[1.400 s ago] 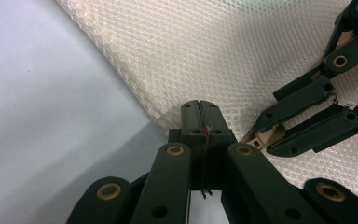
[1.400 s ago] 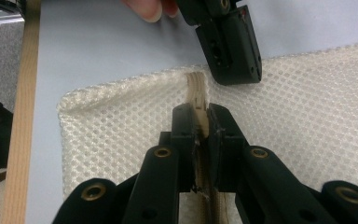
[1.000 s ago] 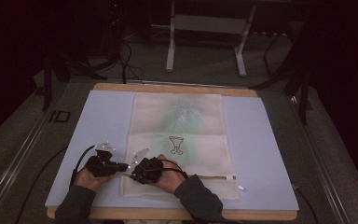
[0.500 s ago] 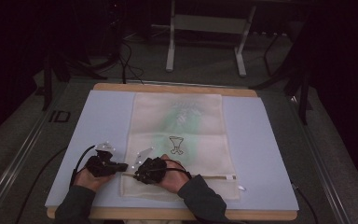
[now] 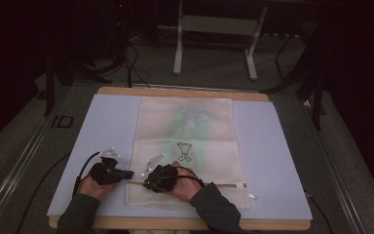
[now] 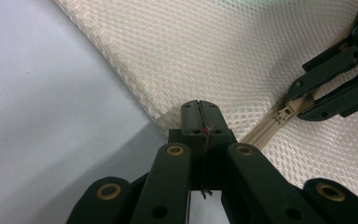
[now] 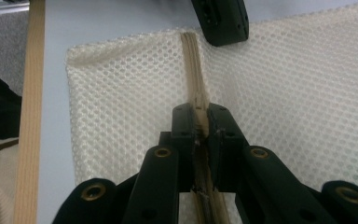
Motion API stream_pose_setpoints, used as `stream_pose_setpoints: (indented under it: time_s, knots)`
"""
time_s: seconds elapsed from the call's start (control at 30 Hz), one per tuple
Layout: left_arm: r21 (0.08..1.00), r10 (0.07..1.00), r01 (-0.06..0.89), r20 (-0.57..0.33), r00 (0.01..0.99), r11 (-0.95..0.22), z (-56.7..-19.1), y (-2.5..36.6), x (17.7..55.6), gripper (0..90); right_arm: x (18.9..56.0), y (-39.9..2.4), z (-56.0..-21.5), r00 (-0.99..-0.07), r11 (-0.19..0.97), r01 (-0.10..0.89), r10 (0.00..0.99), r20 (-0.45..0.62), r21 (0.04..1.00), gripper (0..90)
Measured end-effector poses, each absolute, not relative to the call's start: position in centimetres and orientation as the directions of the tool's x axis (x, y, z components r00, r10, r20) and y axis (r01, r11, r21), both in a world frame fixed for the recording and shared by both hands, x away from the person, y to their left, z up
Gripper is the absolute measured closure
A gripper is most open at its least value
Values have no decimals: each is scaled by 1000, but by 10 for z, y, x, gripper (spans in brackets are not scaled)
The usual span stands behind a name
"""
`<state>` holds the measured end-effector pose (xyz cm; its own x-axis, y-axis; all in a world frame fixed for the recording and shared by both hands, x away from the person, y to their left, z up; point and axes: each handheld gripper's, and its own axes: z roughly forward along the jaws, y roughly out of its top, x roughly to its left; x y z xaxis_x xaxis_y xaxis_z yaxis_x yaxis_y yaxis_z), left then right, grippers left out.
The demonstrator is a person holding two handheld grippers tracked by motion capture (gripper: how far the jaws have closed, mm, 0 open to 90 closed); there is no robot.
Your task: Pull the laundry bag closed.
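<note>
A cream mesh bag [image 5: 187, 146] with a small goblet print lies flat on the blue mat [image 5: 102, 126]. Its zipper [image 5: 219, 185] runs along the near edge. My left gripper [image 5: 129, 174] is shut on the bag's left edge beside the zipper's end, and the mesh [image 6: 223, 56] puckers at its closed tips [image 6: 199, 119]. My right gripper [image 5: 147, 184] sits just right of it, shut on the zipper pull [image 6: 284, 113]. In the right gripper view the closed jaws [image 7: 200, 123] pinch the zipper tape [image 7: 193, 60], with the left gripper's tip [image 7: 221, 21] just beyond.
The mat covers a wooden table [image 5: 185, 92] whose edge [image 7: 28, 116] shows beside the bag. Cables trail from both grippers across the mat [image 5: 85, 165]. A metal stand [image 5: 214, 29] and dark floor lie beyond the far edge. Bare mat [image 5: 272, 146] extends right of the bag.
The right gripper has crept very slightly to the right along the zipper. The left gripper and the bag have stayed put.
</note>
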<state>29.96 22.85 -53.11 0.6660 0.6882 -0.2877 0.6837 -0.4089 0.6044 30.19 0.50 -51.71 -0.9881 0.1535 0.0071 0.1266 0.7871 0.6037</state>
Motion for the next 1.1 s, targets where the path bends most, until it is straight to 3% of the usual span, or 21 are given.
stream_pose_setpoints:
  time_s: [1.1]
  knots:
    - [605, 687, 685, -292, 665, -406, -531, 229, 300, 900, 302, -24, -513, -987, 804, 136, 159, 11, 579, 823]
